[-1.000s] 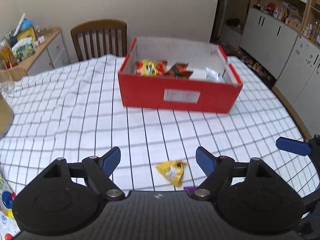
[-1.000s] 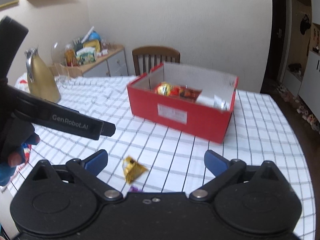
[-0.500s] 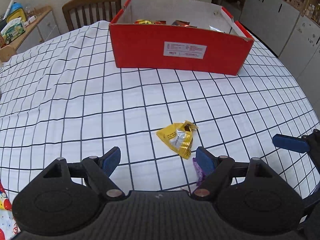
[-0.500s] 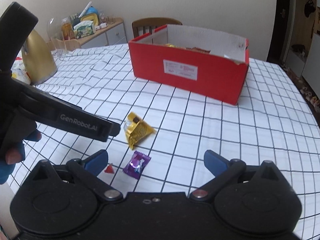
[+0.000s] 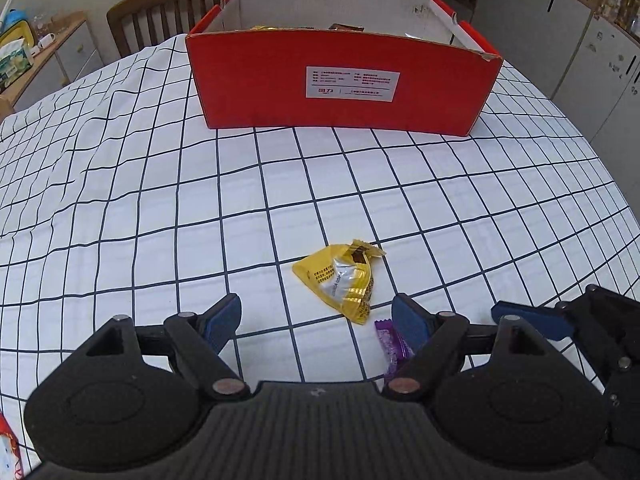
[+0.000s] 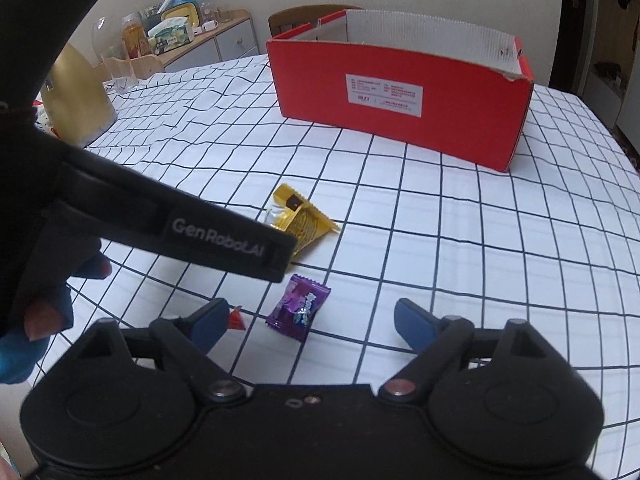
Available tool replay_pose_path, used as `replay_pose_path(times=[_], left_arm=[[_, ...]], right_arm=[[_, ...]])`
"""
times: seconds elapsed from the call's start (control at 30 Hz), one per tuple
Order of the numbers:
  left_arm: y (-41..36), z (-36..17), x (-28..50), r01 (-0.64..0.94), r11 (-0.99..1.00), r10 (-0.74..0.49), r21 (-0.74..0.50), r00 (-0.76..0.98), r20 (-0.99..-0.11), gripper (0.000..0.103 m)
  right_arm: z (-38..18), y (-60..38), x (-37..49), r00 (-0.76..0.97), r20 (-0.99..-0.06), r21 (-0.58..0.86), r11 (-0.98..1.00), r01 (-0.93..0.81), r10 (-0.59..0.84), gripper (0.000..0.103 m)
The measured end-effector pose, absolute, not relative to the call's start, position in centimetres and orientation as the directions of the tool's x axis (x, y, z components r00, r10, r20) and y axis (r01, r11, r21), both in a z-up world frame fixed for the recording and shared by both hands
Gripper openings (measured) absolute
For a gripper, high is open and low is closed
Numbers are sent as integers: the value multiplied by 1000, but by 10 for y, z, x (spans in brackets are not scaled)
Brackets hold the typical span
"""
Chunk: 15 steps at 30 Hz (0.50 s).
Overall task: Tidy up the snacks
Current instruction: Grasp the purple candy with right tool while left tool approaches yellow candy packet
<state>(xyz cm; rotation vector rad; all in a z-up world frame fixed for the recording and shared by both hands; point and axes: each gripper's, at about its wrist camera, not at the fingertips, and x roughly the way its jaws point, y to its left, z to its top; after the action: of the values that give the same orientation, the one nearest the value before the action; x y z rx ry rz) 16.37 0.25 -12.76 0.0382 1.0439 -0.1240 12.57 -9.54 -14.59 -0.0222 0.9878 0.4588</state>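
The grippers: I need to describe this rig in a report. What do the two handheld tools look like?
Both are matte black plastic. The left gripper and the right gripper each have two rounded housings, linkage arms with silver pivot pins, a ribbed centre body and blue finger pads. A black bar bears white "GenRobot.AI" lettering. A blue glove or sleeve shows at the left hand.

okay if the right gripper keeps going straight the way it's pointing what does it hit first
Most likely the purple candy: it lies on the checked tablecloth just ahead of the right gripper, between its closing jaws, with nothing held. Depth is hard to judge; it might meet bare cloth beside the wrapper instead.
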Motion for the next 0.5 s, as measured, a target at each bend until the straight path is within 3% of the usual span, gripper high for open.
replay_pose_path(times=[0.33,0.43,0.5], left_arm=[[7,-143,182,89,993,-112,-81,447,-887,81],[5,-146,186,101,992,-114,-77,434,-894,67],[5,-149,187,107,991,-113,-74,429,-896,65]], right_arm=[[-155,-86,137,413,-826,242,903,-354,384,60],[-157,-81,138,401,-830,248,900,-358,388,54],[-159,-78,137,398,-836,237,903,-359,378,47]])
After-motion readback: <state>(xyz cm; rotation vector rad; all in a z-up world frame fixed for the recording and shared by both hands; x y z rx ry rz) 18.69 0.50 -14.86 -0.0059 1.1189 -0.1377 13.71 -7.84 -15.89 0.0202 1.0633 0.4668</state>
